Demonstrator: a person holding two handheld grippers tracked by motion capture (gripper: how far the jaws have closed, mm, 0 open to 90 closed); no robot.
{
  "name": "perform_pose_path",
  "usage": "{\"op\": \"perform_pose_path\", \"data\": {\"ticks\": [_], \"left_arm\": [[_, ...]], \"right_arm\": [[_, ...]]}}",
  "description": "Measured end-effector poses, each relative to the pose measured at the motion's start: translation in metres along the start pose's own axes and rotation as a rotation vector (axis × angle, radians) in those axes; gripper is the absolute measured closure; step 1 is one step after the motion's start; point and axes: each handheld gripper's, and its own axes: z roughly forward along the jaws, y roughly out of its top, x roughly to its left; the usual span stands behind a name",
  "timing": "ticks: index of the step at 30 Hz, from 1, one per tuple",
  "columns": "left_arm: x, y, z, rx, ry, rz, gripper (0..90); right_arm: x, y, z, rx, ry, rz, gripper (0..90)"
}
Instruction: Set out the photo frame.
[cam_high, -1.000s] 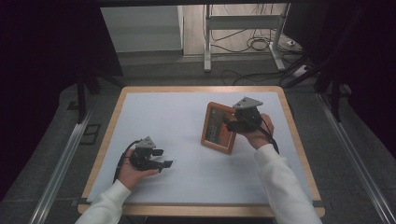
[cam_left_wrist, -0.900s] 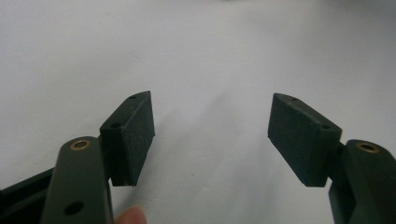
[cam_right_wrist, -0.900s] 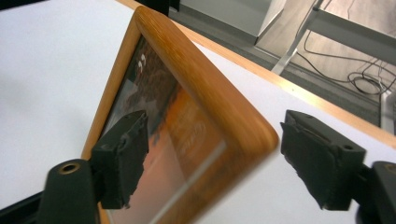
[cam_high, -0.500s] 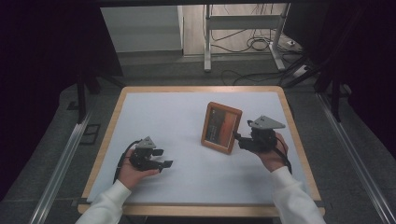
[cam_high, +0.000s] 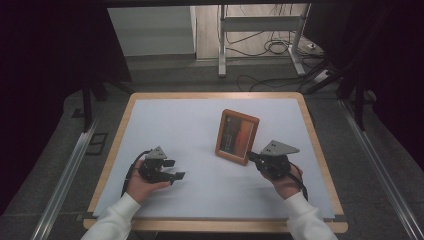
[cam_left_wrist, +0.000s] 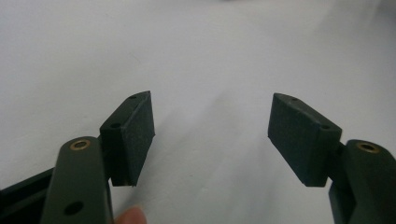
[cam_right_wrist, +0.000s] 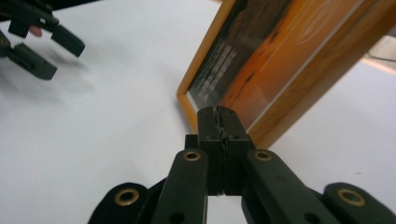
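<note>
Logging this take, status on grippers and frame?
Left gripper open, empty. Right gripper shut, empty, at orange wooden picture frame's lower corner. Frame upright on white table. Nothing blocking.

The right hand-held gripper (cam_right_wrist: 219, 114) has its black jaws pressed together, tips just at the lower edge of a wooden picture frame (cam_right_wrist: 299, 60) on the white surface (cam_right_wrist: 102, 140). The left hand-held gripper (cam_right_wrist: 49, 44) hangs open, upper left.
</note>
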Motion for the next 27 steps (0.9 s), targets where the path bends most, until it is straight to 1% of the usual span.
{"op": "perform_pose_path", "data": {"ticks": [4,9,15,20,24,26,27], "left_arm": [[0.001,0.000,0.000,0.000,-0.001,-0.001,31.0],[0.001,0.000,0.000,0.001,-0.005,0.005,31.0],[0.001,0.000,0.000,0.000,-0.005,0.003,31.0],[0.001,0.000,0.001,-0.001,-0.005,0.002,30.9],[0.002,0.000,0.000,-0.001,-0.005,0.000,30.9],[0.002,0.000,0.000,0.001,-0.007,0.002,30.9],[0.002,0.000,0.000,0.002,-0.007,0.002,30.9]], "right_arm": [[0.005,-0.005,0.013,0.046,0.005,-0.021,89.6],[0.011,-0.015,0.030,0.104,-0.004,-0.057,89.6],[0.009,-0.021,0.043,0.138,0.002,-0.038,89.7],[0.005,-0.025,0.053,0.160,-0.014,-0.037,89.7],[0.001,-0.029,0.056,0.177,-0.026,-0.020,89.8],[-0.002,-0.031,0.055,0.173,-0.009,0.000,89.8],[-0.003,-0.031,0.055,0.171,-0.011,0.001,89.8]]}}
